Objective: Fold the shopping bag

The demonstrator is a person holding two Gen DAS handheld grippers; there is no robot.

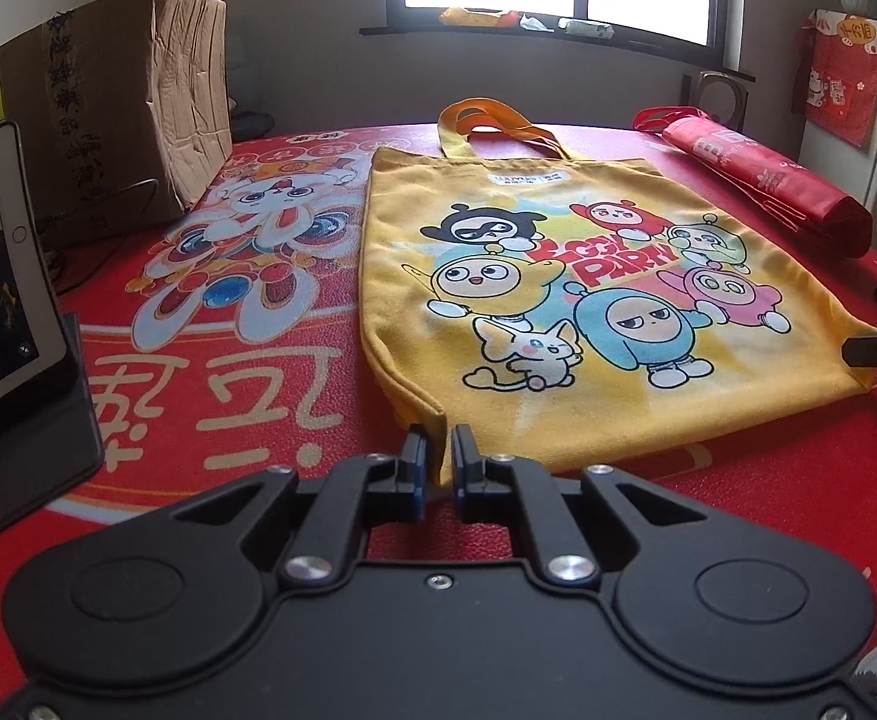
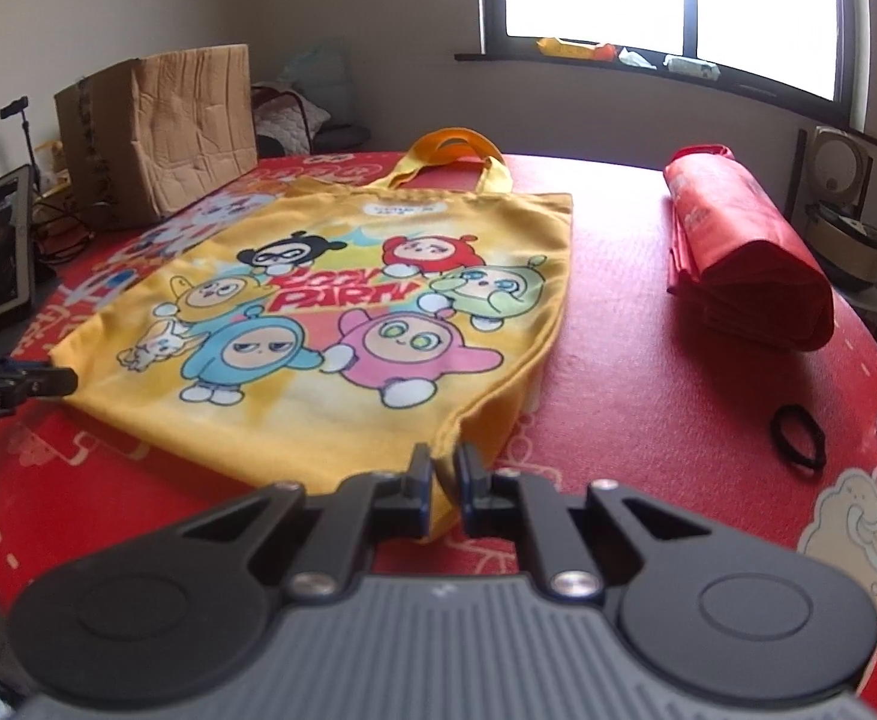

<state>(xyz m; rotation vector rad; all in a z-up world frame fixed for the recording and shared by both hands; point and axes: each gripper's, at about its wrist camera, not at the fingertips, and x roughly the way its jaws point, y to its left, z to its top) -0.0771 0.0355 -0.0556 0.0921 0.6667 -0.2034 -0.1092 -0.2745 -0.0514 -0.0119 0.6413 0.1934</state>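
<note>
Left gripper (image 1: 438,441) low and level, pinching the yellow bag's (image 1: 588,276) near-left corner. Right gripper (image 2: 444,459) mirrors it, clamped on the near-right corner.

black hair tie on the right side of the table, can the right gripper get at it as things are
Probably not right away: the right gripper is shut on the yellow bag at its near corner. The hair tie lies bare on the red table cover with nothing between.

Left gripper (image 1: 438,450), right gripper (image 2: 444,468): black linkages, silver screws, blue-edged fingers (image 1: 416,456).
</note>
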